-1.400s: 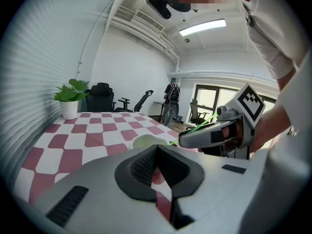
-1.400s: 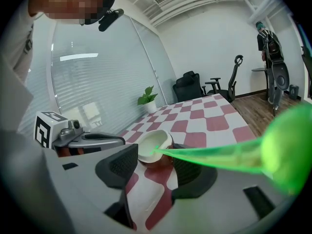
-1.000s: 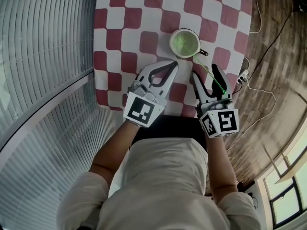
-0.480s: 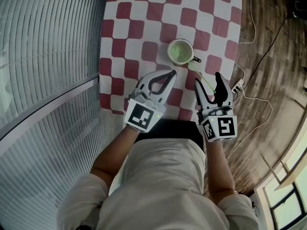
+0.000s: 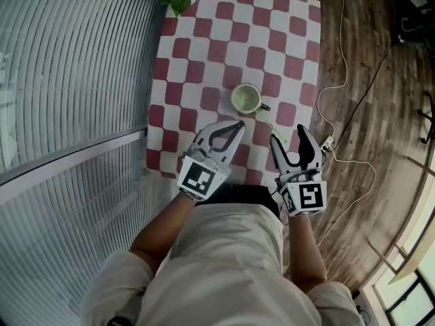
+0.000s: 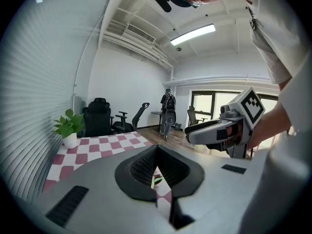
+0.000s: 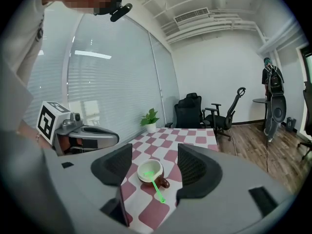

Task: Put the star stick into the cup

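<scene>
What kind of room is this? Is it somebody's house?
It looks more like an office. There are black swivel chairs by the far wall, long blinds along one side, and a strip light on the ceiling.

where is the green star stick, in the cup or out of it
In. The star stick's star end sits inside the cup, and its shaft leans out over the rim, free of both grippers.

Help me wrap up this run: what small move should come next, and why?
Probably just draw the right gripper back: its jaws stand open and empty, and the star stick already leans in the cup, star end inside.
</scene>
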`<state>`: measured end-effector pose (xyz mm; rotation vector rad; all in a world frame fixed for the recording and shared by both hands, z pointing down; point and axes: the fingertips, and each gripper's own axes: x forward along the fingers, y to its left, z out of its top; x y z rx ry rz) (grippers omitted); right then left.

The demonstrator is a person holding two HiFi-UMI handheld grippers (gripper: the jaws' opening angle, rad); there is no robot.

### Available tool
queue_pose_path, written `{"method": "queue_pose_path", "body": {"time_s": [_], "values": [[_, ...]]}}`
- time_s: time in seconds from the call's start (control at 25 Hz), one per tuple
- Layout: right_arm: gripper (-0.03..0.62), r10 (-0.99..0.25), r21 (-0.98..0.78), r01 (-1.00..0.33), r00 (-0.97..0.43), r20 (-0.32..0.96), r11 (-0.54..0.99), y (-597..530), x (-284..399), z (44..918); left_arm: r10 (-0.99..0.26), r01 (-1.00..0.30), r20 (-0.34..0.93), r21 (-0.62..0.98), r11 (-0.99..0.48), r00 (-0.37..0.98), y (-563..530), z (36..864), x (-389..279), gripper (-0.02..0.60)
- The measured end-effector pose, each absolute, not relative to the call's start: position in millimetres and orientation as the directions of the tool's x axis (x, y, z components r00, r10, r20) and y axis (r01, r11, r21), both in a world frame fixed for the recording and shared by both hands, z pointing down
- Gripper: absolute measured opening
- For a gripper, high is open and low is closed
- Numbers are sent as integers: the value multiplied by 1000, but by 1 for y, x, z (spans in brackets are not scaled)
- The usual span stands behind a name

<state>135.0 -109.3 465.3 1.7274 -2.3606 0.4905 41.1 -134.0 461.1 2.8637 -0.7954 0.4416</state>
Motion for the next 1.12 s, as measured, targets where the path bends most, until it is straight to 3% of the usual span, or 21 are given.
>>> {"method": "queue_pose_path", "body": {"time_s": [0.28, 0.64, 1.12], "values": [[284, -889, -153, -932, -359, 286, 327, -99, 124, 417, -481, -514, 270, 63, -855, 834, -121, 419, 40, 31], [136, -881, -125, -902, -431, 195, 414, -90, 106, 349, -474, -495, 195, 73, -866, 859, -107, 358, 38, 31], [58, -856, -38, -868, -494, 149, 495, -85, 77, 283, -454, -463, 121, 53, -885, 883, -97, 293, 36, 31]]}}
